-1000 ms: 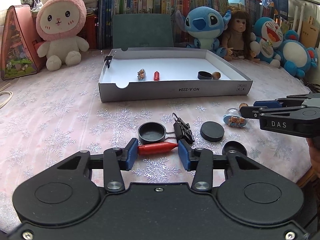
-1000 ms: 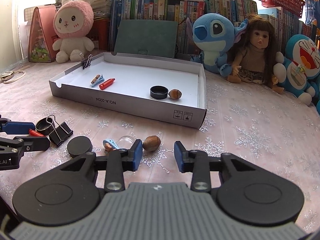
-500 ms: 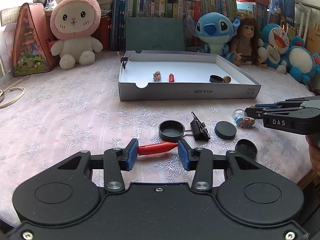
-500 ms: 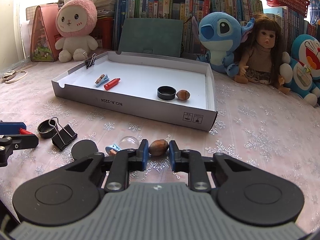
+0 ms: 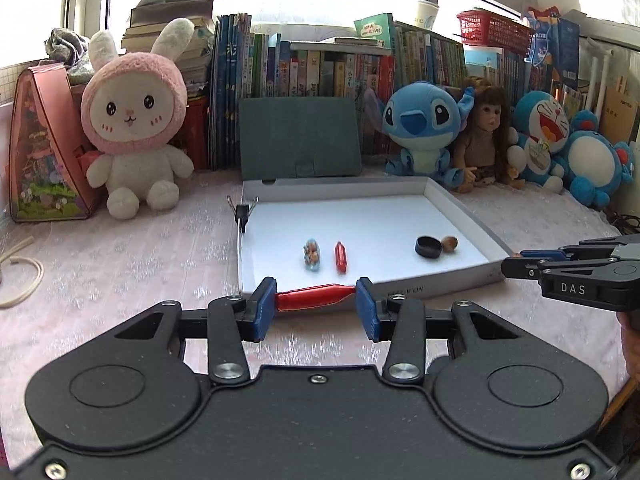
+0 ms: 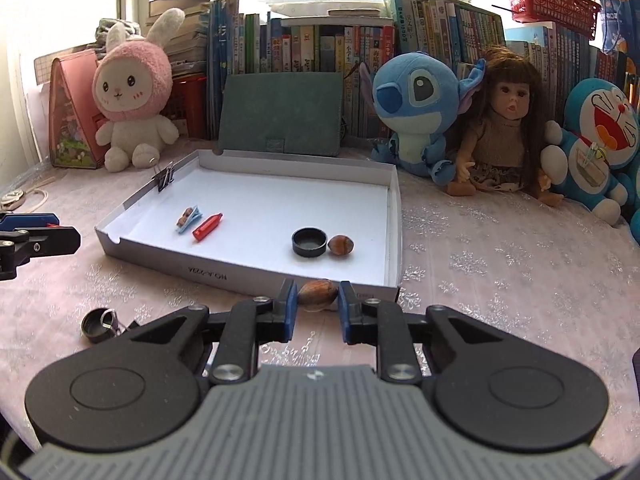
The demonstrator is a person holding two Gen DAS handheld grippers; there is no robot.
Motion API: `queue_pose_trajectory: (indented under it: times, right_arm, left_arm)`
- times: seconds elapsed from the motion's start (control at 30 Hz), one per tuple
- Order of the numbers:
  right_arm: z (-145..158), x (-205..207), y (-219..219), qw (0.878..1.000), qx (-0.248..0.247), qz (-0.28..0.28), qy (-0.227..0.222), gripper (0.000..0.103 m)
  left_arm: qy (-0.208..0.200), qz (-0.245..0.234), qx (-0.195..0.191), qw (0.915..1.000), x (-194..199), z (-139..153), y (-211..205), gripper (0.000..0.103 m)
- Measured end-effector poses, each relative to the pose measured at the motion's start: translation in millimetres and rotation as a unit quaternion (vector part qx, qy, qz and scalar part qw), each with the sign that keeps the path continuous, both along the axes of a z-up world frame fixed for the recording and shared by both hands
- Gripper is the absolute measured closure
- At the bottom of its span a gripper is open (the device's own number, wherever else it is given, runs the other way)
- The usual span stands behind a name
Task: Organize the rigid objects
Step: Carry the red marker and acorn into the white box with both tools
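jaws closed, my left gripper (image 5: 315,299) pinching the crayon (image 5: 314,298) endwise, right gripper (image 6: 317,299) the nut (image 6: 318,293); either may slip short of the tray (image 6: 248,275) ahead.

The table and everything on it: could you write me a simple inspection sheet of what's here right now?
Surface: pink snowflake tablecloth covers the table.
Job's things: white cardboard tray holds a red capsule, a blue charm, a black cap and a nut; a binder clip grips its left wall.
Clutter: another black cap lies on the cloth in front of the tray.
Grippers: left gripper shut on a red crayon-like piece; right gripper shut on a brown nut.
Cables: a pale cord at the far left.
Surroundings: pink bunny plush, Stitch plush, doll, Doraemon plush, books.
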State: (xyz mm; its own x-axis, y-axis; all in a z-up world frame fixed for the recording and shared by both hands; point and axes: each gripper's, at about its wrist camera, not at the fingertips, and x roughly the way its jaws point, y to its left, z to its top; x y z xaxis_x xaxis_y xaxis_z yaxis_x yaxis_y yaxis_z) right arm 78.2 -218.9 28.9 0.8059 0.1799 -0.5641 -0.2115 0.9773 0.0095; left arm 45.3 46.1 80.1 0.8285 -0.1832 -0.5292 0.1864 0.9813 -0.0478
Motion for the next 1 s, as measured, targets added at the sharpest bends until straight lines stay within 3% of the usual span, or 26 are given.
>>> queue_pose_trajectory:
  times: [0.13,0.27,0.5,0.67,1.0]
  right_arm:
    - [14.7,28.0,-10.6,0.999,0.031,-0.020,0.028,0.077]
    - [25.4,57.3,-16.2,0.997,0.046,-0.037,0.049,0.077]
    - [20.2,101.6,-17.6,0.990,0.069,-0.061,0.103,0.077]
    - [8.5,117.6,-12.3,0.989,0.062,-0.069,0.114,0.077]
    - [-5.7,140.7,-4.7,0.988,0.048,-0.081,0.126,0.077]
  left_arm:
    - [0.006,-0.002,0.002,1.0000,38.2,17.3,-1.4,0.062]
    - [0.039,-0.001,-0.011,0.9992,81.4,21.6,-2.9,0.062]
    - [0.110,0.026,-0.018,0.9934,139.7,-4.7,-7.0,0.062]
    - [0.138,0.045,-0.021,0.9891,158.4,-23.1,-5.4,0.062]
    - [0.150,0.063,0.010,0.9867,170.9,-36.2,-8.2,0.062]
